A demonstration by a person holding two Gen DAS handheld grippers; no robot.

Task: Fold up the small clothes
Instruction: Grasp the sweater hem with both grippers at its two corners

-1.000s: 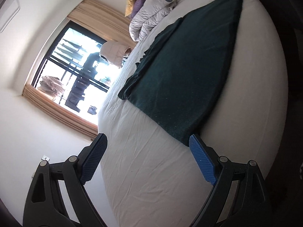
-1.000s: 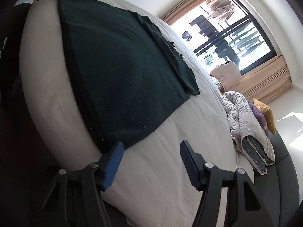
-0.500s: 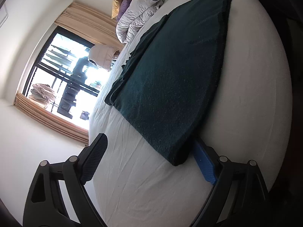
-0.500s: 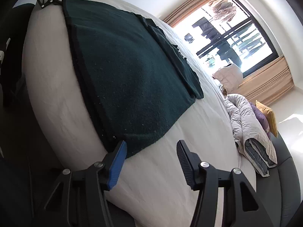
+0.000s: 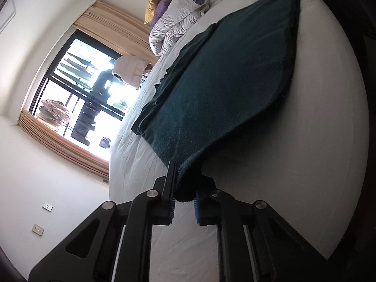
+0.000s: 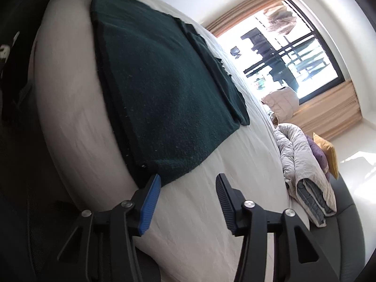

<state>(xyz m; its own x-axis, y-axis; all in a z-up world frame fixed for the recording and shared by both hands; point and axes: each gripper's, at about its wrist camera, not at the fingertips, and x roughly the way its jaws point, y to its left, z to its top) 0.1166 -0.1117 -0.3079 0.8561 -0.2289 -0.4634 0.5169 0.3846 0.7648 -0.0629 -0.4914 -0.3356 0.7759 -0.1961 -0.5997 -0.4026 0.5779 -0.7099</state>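
1. A dark green garment lies spread flat on a white bed, along the mattress edge nearest me.
2. The left tool has just been closing and now pinches one near corner of the garment; the cloth bunches between its pads, lifting slightly off the sheet.
3. The right tool sits at the garment's other near corner. Its jaws have just been narrowing but remain apart. Its blue-padded finger is at the cloth's edge, at about 9 o'clock from the tool's centre; the other finger stands over bare sheet at 3 o'clock. I cannot tell whether the pad touches the cloth.
4. In the right wrist view, a folded grey quilt rests on the bed at about 4 o'clock from the garment, with a purple cushion and a yellow cushion beside it.
5. A bright window with tan curtains fills the far wall.
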